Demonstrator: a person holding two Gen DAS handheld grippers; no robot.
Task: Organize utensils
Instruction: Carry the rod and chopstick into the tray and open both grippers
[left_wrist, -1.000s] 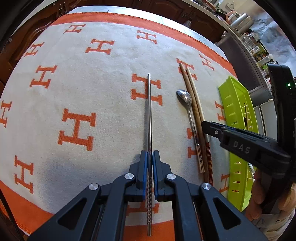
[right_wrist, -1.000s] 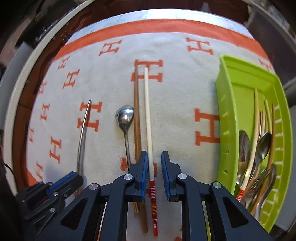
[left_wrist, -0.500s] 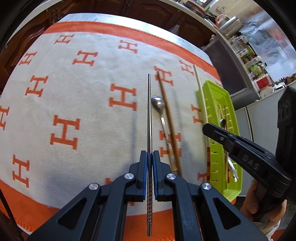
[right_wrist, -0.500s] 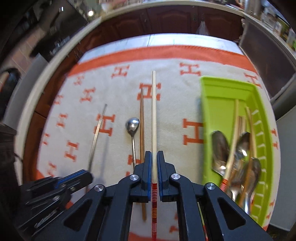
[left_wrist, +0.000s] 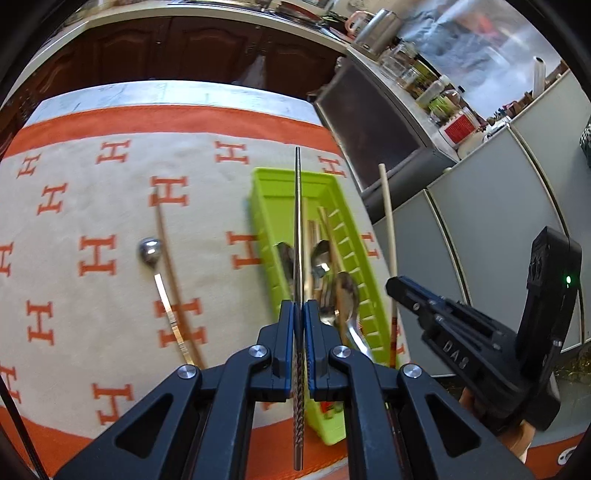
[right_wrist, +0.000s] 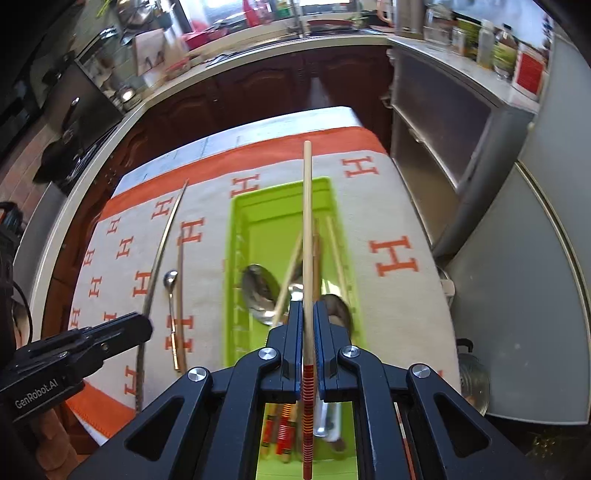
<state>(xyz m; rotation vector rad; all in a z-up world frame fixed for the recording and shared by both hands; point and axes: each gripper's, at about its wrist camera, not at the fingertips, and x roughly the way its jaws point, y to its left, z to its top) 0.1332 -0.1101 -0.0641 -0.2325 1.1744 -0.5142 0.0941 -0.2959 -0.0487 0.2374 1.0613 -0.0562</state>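
Step in hand: you carry one chopstick in each hand-held gripper toward the green tray (right_wrist: 334, 206), with both loads hanging above it.
Left hand-held gripper (left_wrist: 299, 314): clamped tight on the metal chopstick (left_wrist: 297, 221), gripped near its twisted end, the long plain part sticking out over the tray.
Right hand-held gripper (right_wrist: 306, 314): its jaws have just been closing and now pinch the pale wooden chopstick (right_wrist: 306, 221) just above its red-striped end.
Tray contents: spoons (right_wrist: 260, 291) and other chopsticks already lie inside, crowded toward the near end.
Left on the worktop: a small spoon (left_wrist: 149, 249) and a brown chopstick (left_wrist: 166, 243) lie side by side on the H-patterned cloth (left_wrist: 92, 192), well apart from the tray.
Alignment tip: keep each stick parallel to the tray's long walls, so that the far tip does not catch on the rim.
Lowering tip: bring the far tips down first, inside the end wall, then let the handles follow.
Release tip: open only when the stick is low over the pile; a drop from where you are now would likely bounce off the spoons.
Spacing tip: your two hands sit close together, so set one down at a time, I'd say, the wooden one first since it is centred over the tray.
Next after this: the spoon and brown chopstick on the cloth.
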